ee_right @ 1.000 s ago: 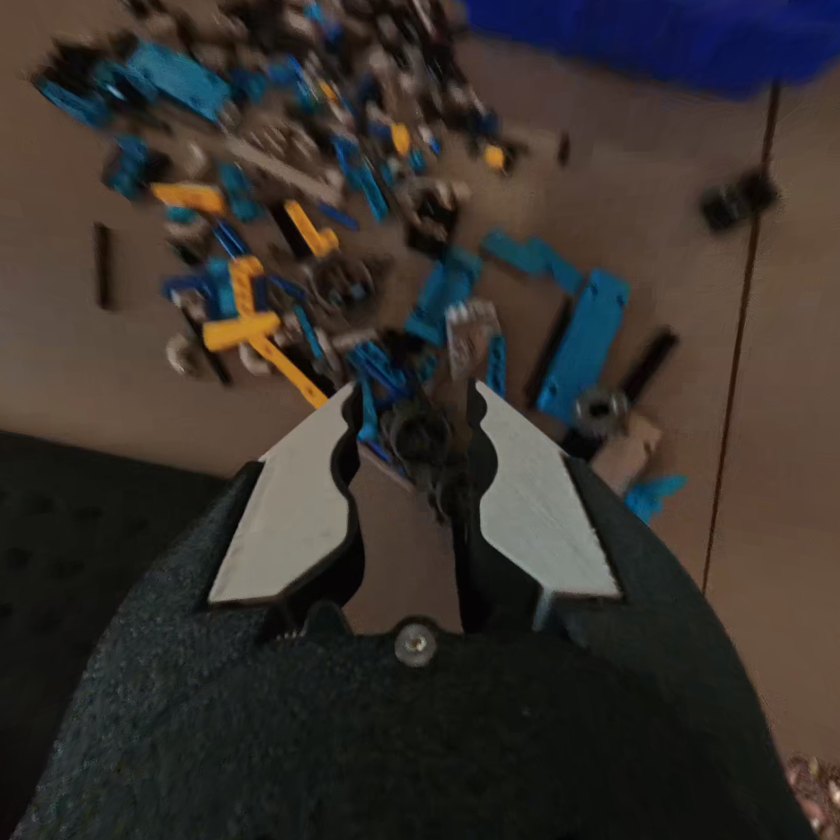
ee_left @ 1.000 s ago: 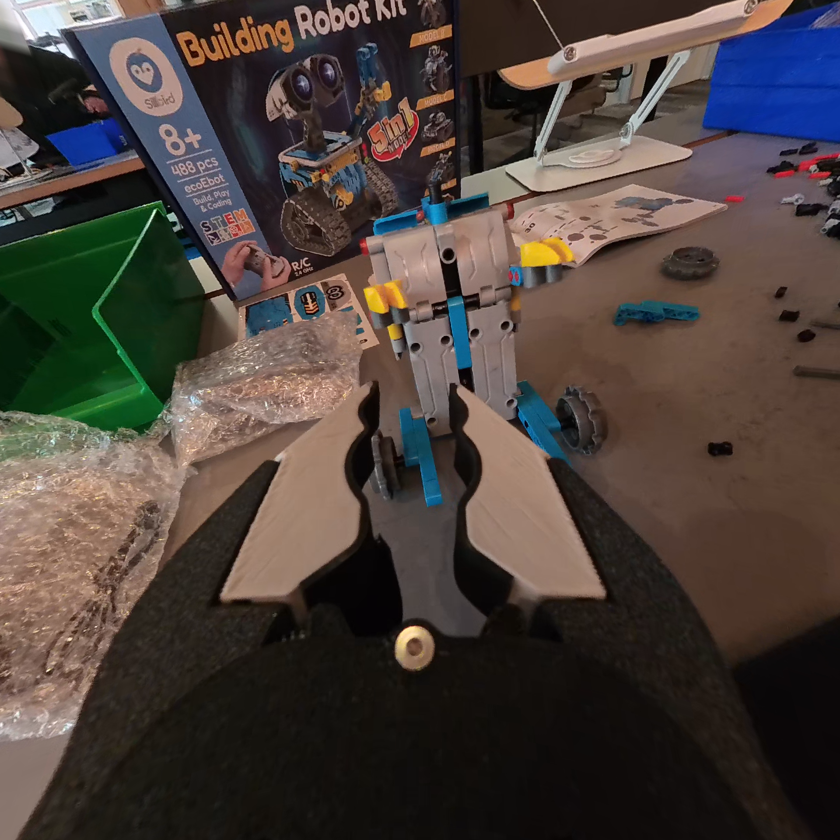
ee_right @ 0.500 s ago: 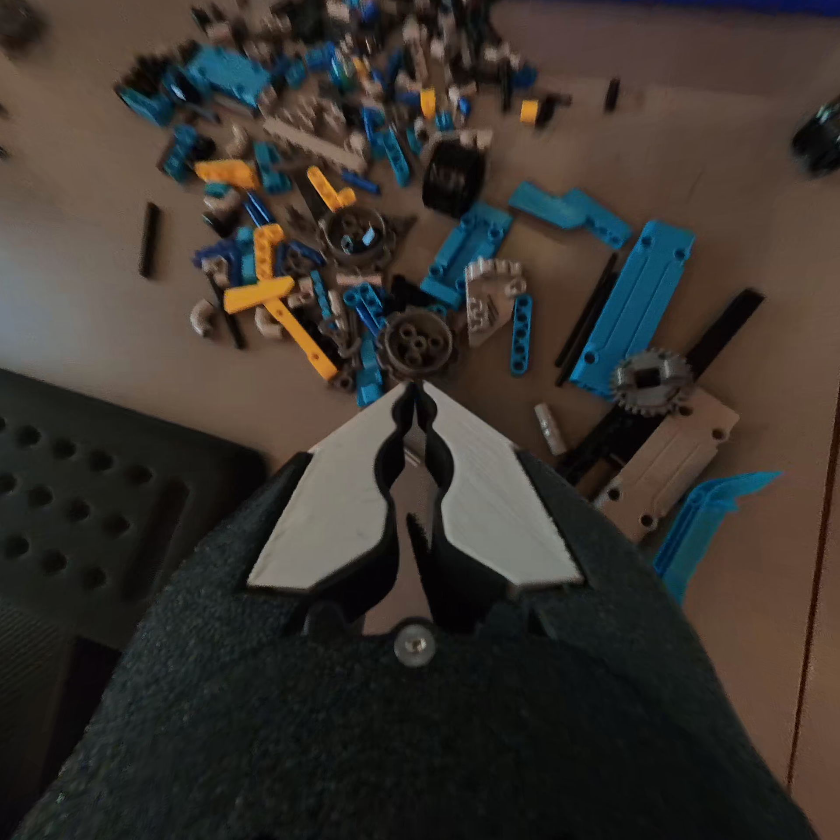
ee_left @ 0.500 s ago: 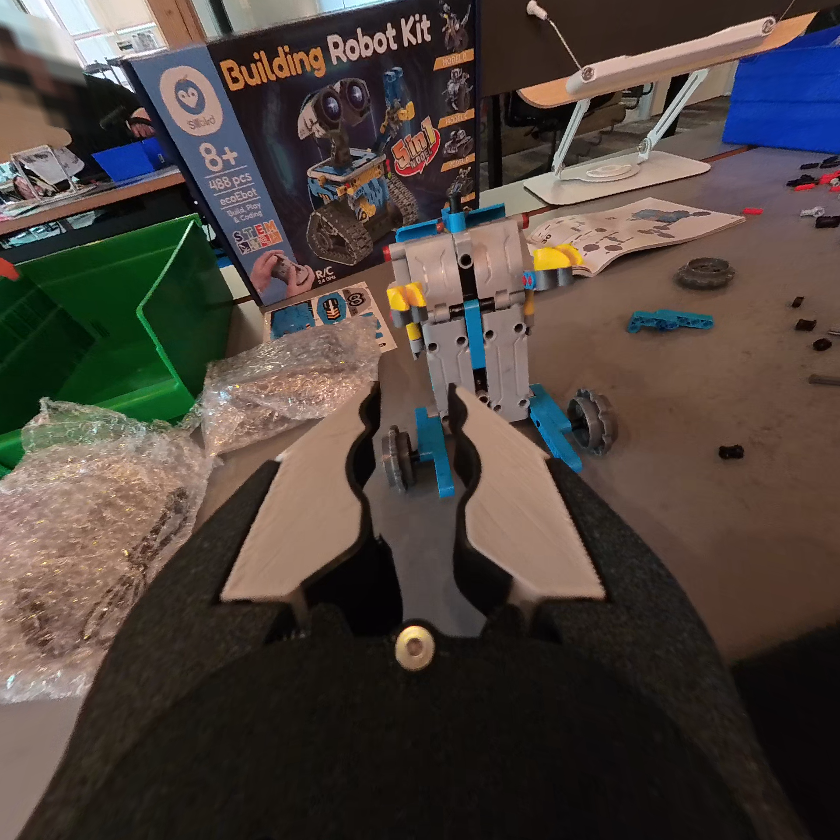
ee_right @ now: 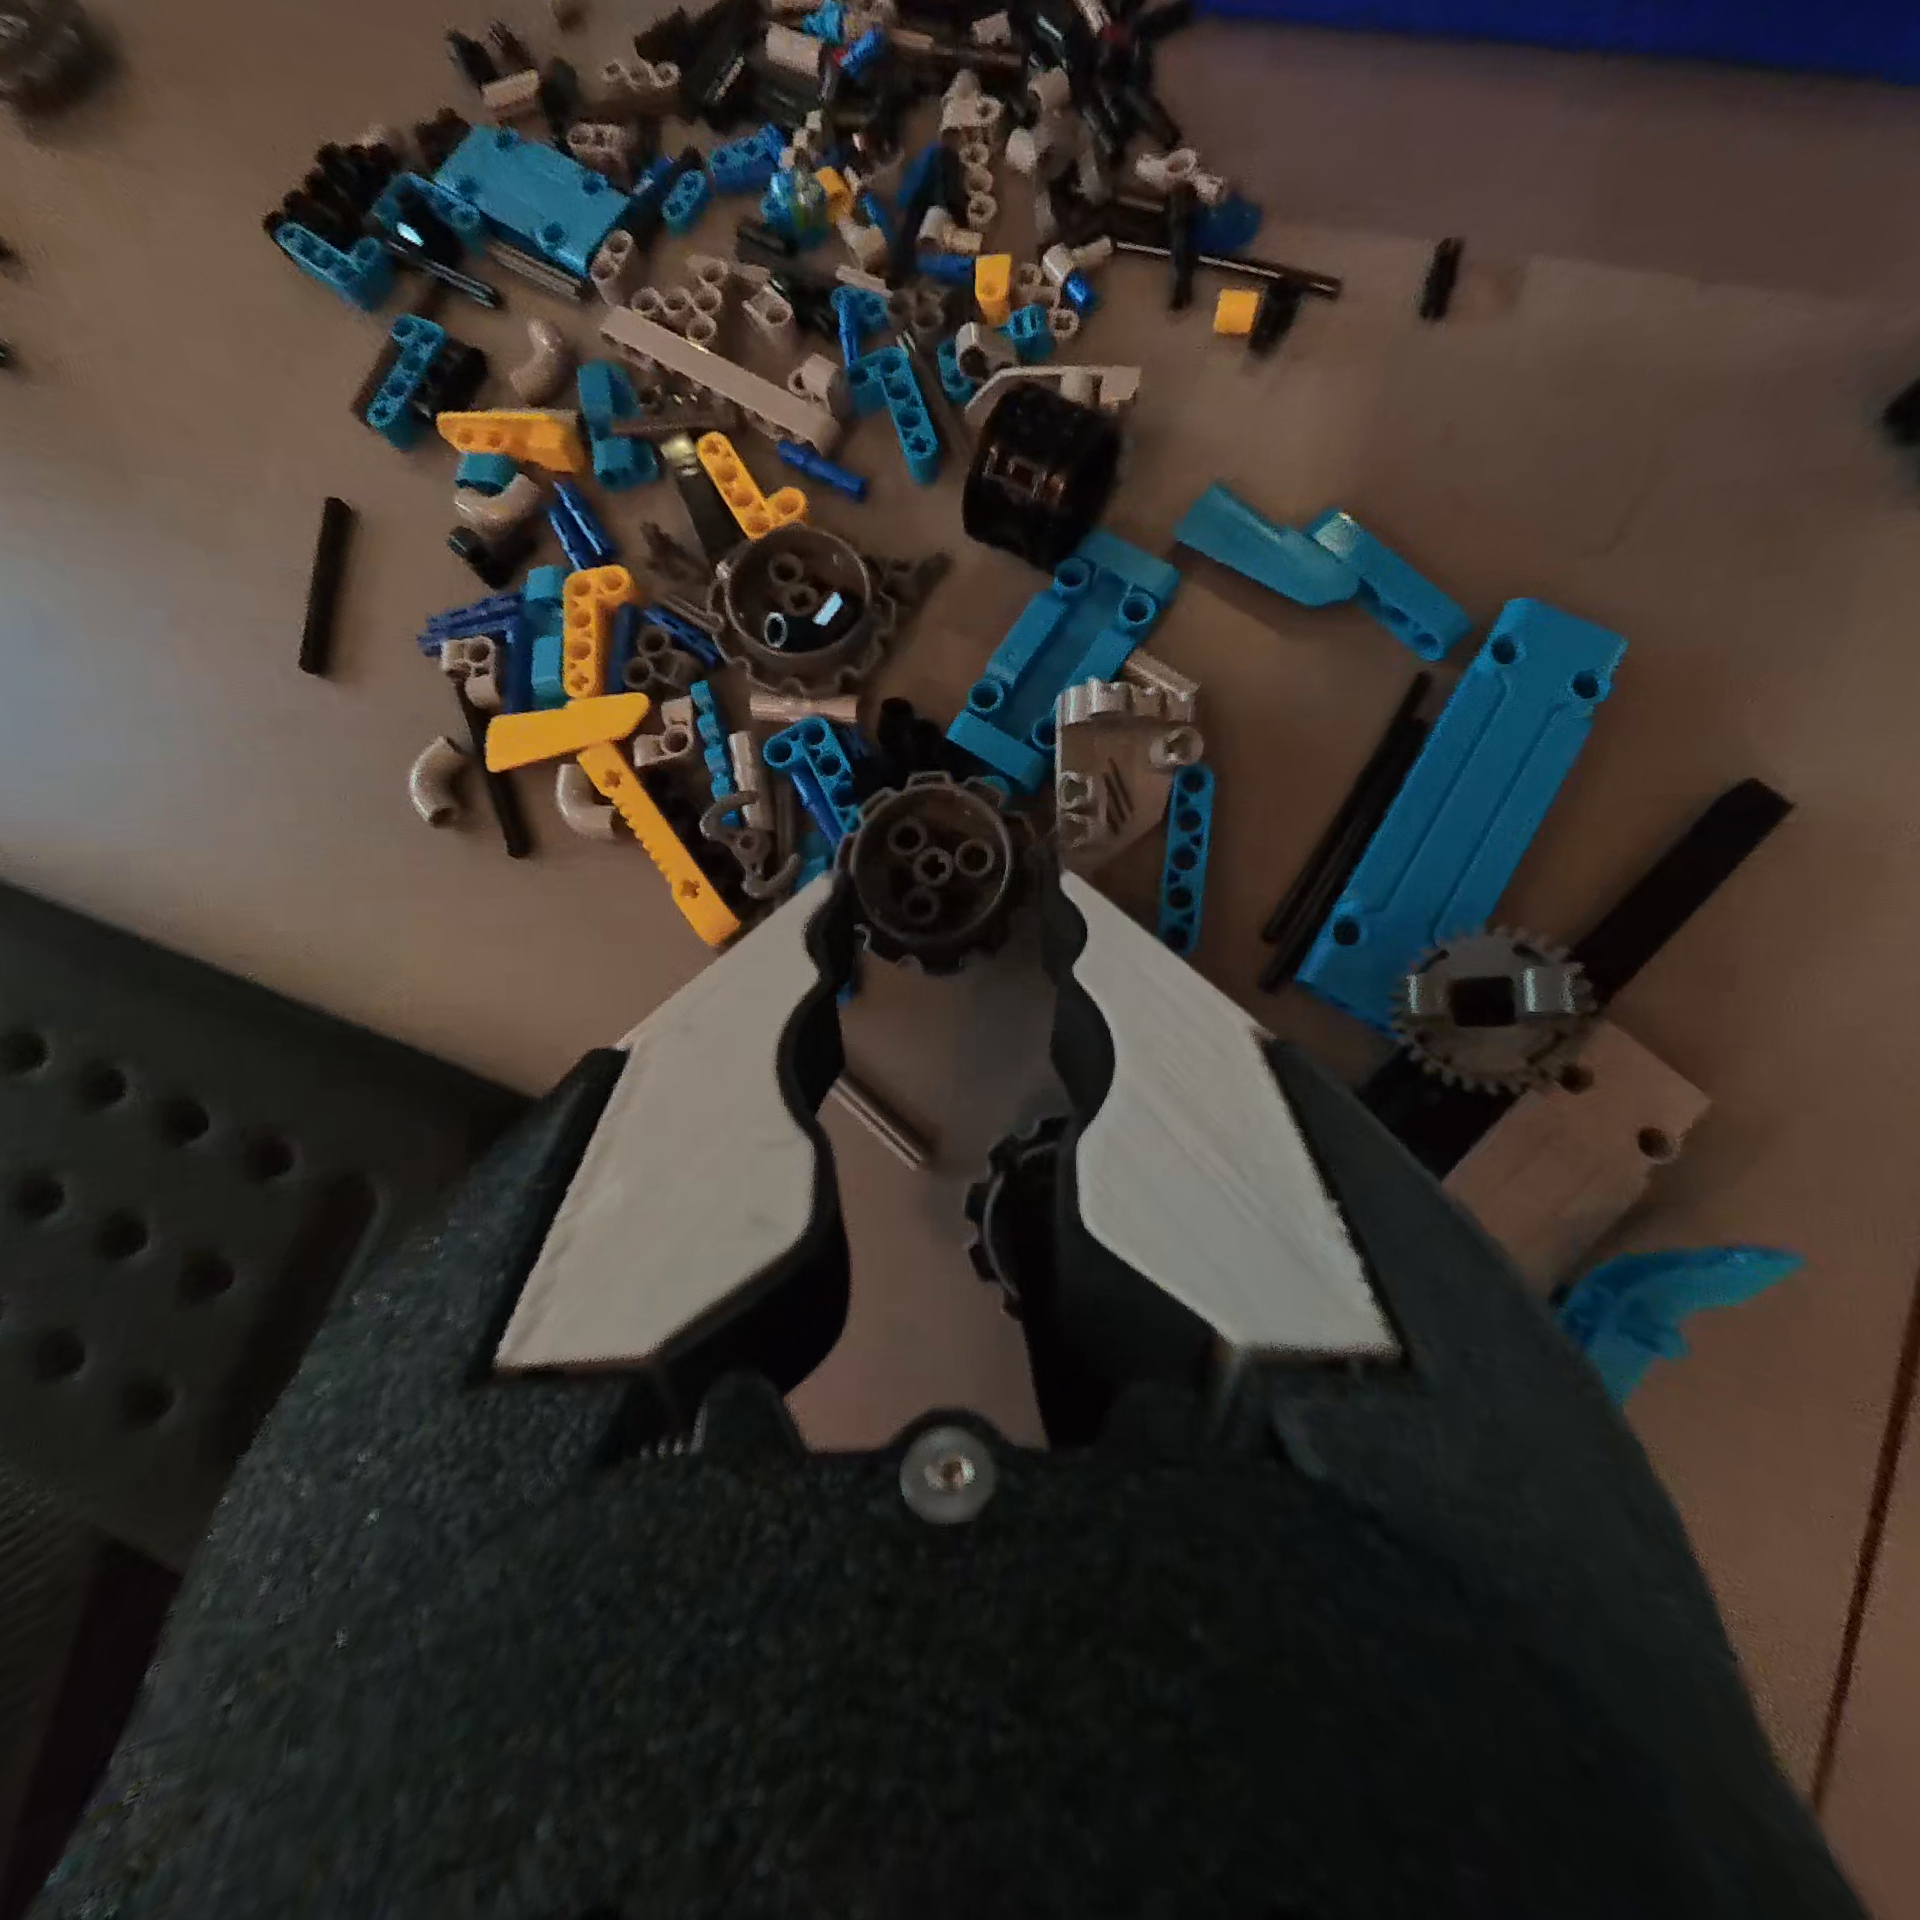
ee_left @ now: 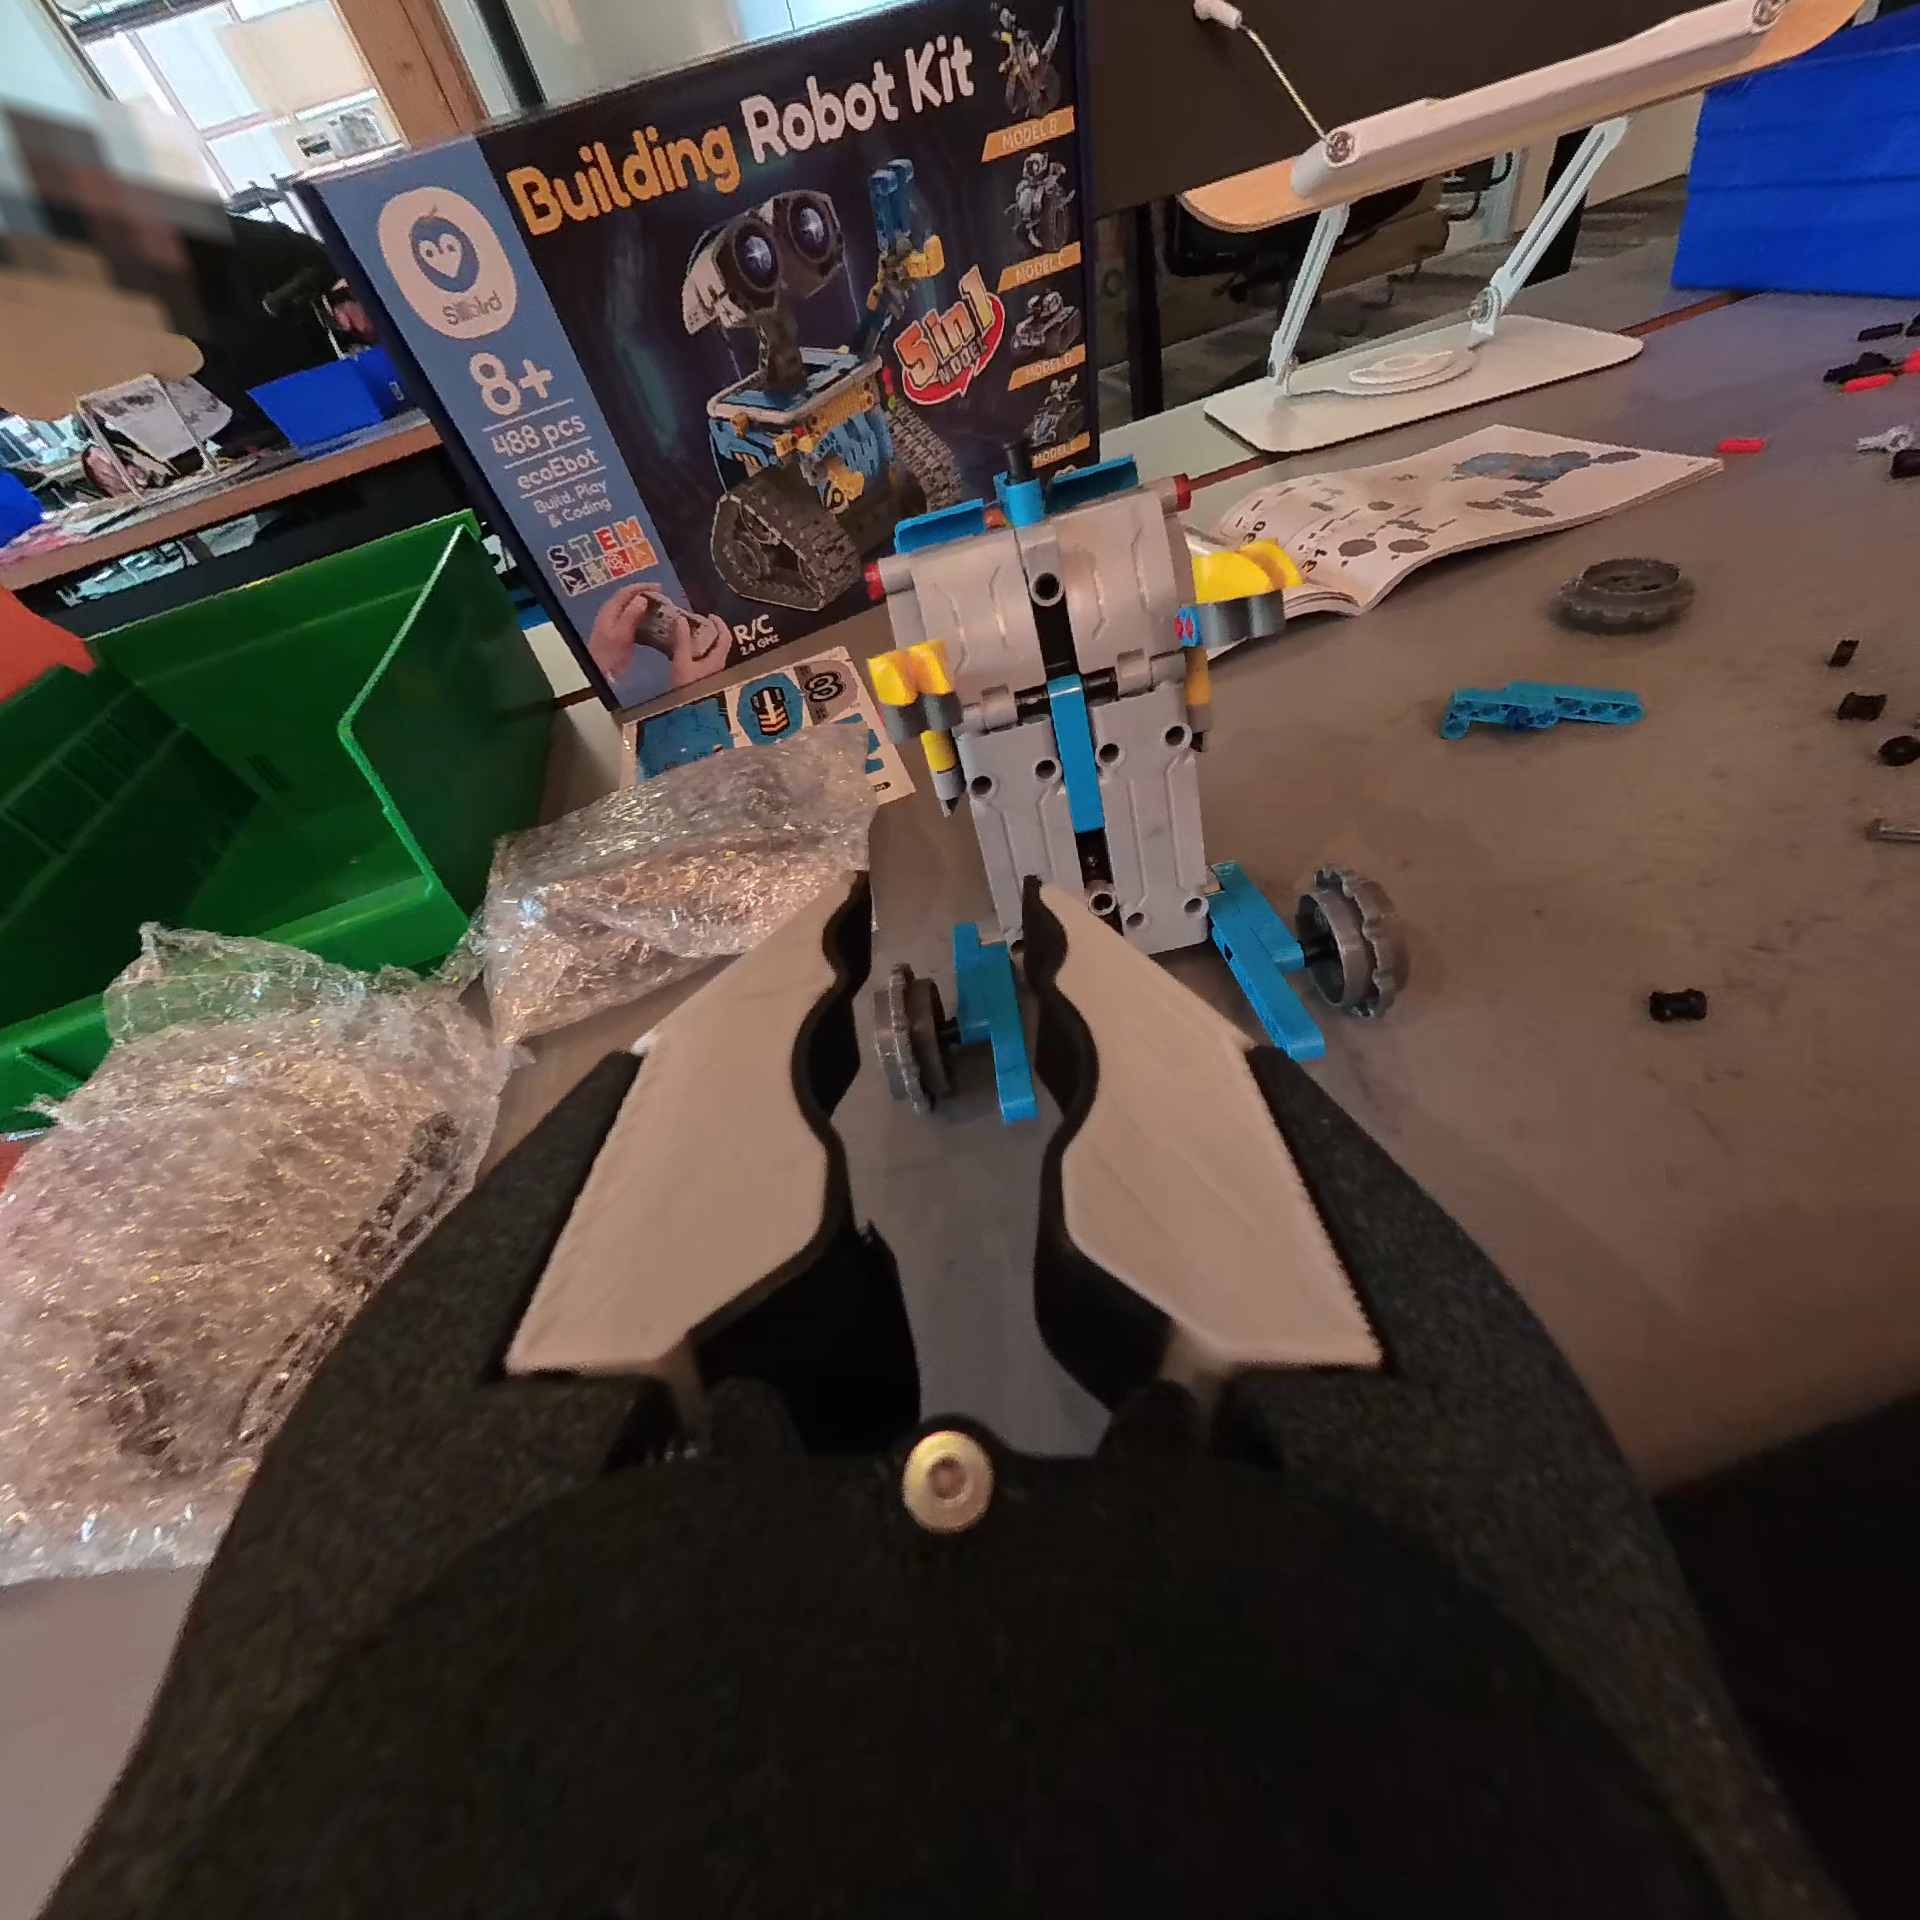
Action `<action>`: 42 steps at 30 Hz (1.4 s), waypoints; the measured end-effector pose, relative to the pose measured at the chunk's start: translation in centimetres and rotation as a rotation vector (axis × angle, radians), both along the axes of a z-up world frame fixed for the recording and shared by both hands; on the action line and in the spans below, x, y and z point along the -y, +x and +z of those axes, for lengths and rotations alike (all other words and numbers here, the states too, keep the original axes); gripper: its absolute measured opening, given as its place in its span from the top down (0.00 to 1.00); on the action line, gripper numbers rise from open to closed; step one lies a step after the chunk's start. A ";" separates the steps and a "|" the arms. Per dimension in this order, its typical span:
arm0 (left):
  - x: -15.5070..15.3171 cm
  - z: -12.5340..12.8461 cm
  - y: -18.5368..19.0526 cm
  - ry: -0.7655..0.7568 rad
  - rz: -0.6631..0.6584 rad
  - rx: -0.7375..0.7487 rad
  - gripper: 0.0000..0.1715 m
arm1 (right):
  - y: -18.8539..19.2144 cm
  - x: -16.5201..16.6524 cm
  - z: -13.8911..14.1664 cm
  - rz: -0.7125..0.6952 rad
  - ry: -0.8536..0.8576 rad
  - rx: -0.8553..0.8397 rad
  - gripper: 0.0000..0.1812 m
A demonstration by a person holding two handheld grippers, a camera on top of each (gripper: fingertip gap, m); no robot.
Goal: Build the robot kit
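Observation:
A grey and blue brick robot model (ee_left: 1070, 748) with yellow parts stands upright on the grey table (ee_left: 1558, 1143). It has a small grey wheel (ee_left: 904, 1034) on its left foot and another (ee_left: 1351, 956) on its right. My left gripper (ee_left: 940, 904) is open and empty, its tips just in front of the model's left foot. In the right wrist view, my right gripper (ee_right: 940, 899) is open, with its tips on either side of a dark grey wheel hub (ee_right: 930, 868) at the near edge of a pile of loose pieces (ee_right: 727, 468).
The kit box (ee_left: 727, 364), a green bin (ee_left: 260, 748) and bubble-wrap bags (ee_left: 665, 883) lie left of the model. A booklet (ee_left: 1455, 499), a loose wheel (ee_left: 1621, 597) and a blue beam (ee_left: 1538, 712) lie to its right. In the right wrist view: black tyre (ee_right: 1039, 473), long blue panel (ee_right: 1455, 810), grey gear (ee_right: 1491, 1003), black perforated surface (ee_right: 125, 1195). Spacing between my two grippers at the tips: around 65 cm. About 6 cm separates my left fingertips from the small grey wheel (ee_left: 904, 1034).
My right gripper shut, then opened again, and its tips now flank the dark wheel hub. My left gripper drew back a little from the model and stayed open.

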State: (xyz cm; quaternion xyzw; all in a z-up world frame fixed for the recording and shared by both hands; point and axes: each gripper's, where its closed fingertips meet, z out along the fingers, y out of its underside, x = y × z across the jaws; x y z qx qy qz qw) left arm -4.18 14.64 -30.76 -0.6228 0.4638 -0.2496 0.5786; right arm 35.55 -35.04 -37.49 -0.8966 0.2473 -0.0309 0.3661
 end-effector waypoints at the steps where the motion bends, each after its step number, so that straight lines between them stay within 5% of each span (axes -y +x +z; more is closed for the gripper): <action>1: 0.0 0.1 -0.1 -0.002 0.002 0.004 0.83 | 0.1 0.1 0.0 0.003 -0.009 0.004 0.81; 6: -0.2 0.3 -0.5 -0.017 0.014 0.028 0.84 | -0.8 -2.0 3.9 0.039 0.114 0.007 0.80; 10: -0.4 0.4 -0.6 -0.032 0.023 0.039 0.84 | -6.2 -9.8 7.7 0.243 0.125 0.109 0.81; 15: -0.4 0.4 -0.5 -0.038 0.019 0.037 0.84 | -8.8 -20.5 4.8 0.437 -0.360 0.531 0.80; 18: -0.2 0.3 -0.3 -0.031 0.009 0.024 0.84 | -9.0 -23.8 2.9 0.593 -0.745 0.674 0.80; 21: 0.0 0.3 0.0 -0.023 -0.005 0.014 0.84 | -10.1 -25.1 1.2 0.743 -1.045 0.583 0.80; 25: 0.4 0.1 0.3 -0.013 -0.025 -0.002 0.84 | -12.3 -24.4 0.2 0.744 -1.346 0.222 0.80; 27: 0.6 -0.1 0.2 0.001 -0.030 -0.015 0.84 | -11.6 -25.2 -0.3 0.751 -1.427 0.180 0.80; 36: 1.2 -0.2 -0.1 0.033 -0.033 -0.034 0.84 | -11.2 -32.1 0.8 0.844 -1.015 0.214 0.69; 42: 1.0 0.5 -0.5 0.043 -0.008 -0.014 0.84 | -11.1 -34.0 5.7 0.670 -0.187 0.117 0.77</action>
